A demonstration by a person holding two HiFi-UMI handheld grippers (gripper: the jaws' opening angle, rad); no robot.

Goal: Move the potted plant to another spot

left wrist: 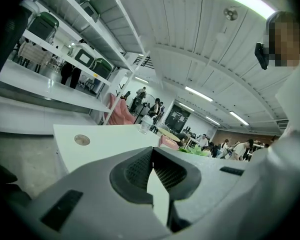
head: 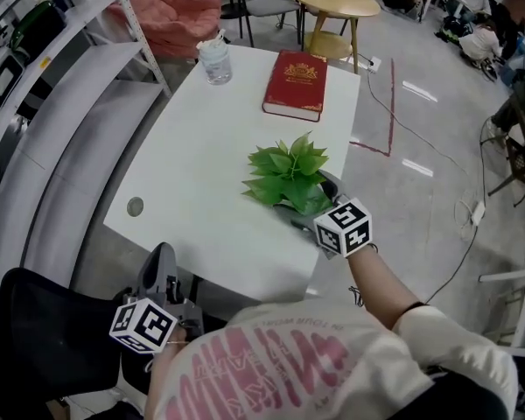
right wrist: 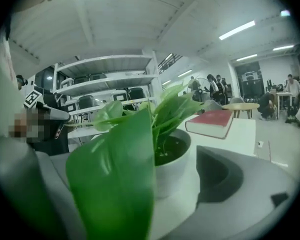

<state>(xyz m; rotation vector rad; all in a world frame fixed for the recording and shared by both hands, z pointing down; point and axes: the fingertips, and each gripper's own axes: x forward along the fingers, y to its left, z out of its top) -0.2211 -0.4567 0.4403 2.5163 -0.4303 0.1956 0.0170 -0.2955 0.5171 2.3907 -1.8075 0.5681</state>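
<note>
The potted plant (head: 289,178), green leaves in a small white pot (right wrist: 172,166), stands on the white table (head: 201,156) near its front right edge. My right gripper (head: 308,199) is open around the pot, one jaw on each side. In the right gripper view a gap of bare table shows between the pot and the right finger (right wrist: 230,176); a big leaf hides the left side. My left gripper (head: 160,265) hangs below the table's front left edge, its jaws shut and empty (left wrist: 152,156).
A red book (head: 295,84) lies at the far side of the table, with a clear plastic cup (head: 215,59) to its left. A cable hole (head: 136,206) marks the left edge. White shelving (head: 61,103) runs along the left, a black chair (head: 44,339) sits below, and a round wooden table (head: 335,0) stands beyond.
</note>
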